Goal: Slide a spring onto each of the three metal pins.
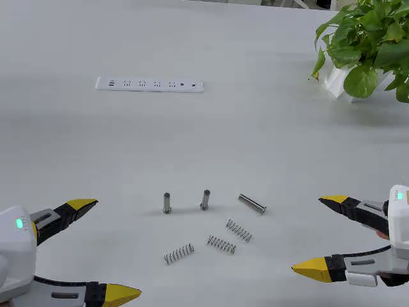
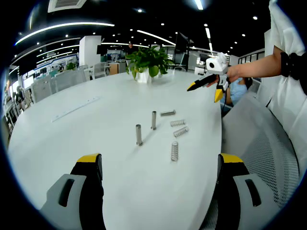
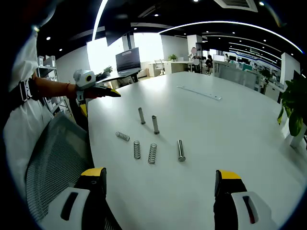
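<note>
Two metal pins stand upright on the white table, the left pin (image 1: pixel 167 203) (image 2: pixel 138 134) (image 3: pixel 141 115) and the middle pin (image 1: pixel 205 199) (image 2: pixel 153 120) (image 3: pixel 155 124). A third pin (image 1: pixel 252 203) (image 2: pixel 168 113) (image 3: pixel 181 150) lies flat to their right. Three springs lie loose in front of the pins: one (image 1: pixel 179 253) (image 2: pixel 174 151) (image 3: pixel 123 136), another (image 1: pixel 221 244) (image 2: pixel 181 131) (image 3: pixel 136 149) and the last (image 1: pixel 238 230) (image 2: pixel 177 123) (image 3: pixel 153 153). My left gripper (image 1: pixel 105 249) (image 2: pixel 158 163) is open at the near left, holding nothing. My right gripper (image 1: pixel 323 233) (image 3: pixel 158 176) is open at the near right, likewise holding nothing.
A white power strip (image 1: pixel 149 84) (image 2: pixel 75 109) (image 3: pixel 199 92) lies further back on the table. A potted green plant (image 1: pixel 367 41) (image 2: pixel 149 60) stands at the back right corner. A mesh chair (image 2: pixel 261 143) (image 3: pixel 53 163) sits by the table's near edge.
</note>
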### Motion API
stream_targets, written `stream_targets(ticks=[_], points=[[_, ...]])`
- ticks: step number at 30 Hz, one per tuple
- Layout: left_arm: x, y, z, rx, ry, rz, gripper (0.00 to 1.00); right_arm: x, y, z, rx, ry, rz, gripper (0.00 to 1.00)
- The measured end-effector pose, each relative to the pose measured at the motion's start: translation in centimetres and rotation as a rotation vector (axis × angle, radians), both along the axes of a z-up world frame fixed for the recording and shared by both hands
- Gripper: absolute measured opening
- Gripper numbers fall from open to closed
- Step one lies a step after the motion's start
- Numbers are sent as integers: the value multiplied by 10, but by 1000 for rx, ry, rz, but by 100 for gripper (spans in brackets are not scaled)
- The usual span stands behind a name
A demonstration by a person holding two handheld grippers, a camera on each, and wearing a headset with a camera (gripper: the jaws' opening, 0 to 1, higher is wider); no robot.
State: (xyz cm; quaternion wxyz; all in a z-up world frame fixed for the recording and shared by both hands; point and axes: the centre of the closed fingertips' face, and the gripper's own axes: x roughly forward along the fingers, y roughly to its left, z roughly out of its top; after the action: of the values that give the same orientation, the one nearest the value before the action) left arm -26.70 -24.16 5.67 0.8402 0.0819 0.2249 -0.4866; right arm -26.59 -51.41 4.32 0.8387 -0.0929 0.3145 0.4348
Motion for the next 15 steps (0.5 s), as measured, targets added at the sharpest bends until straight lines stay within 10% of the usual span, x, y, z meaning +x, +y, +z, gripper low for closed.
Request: stream_targets(ticks=[15], points=[[-1, -1, -1, -9, 9, 2, 99, 0, 0, -3, -5, 11, 9, 93]])
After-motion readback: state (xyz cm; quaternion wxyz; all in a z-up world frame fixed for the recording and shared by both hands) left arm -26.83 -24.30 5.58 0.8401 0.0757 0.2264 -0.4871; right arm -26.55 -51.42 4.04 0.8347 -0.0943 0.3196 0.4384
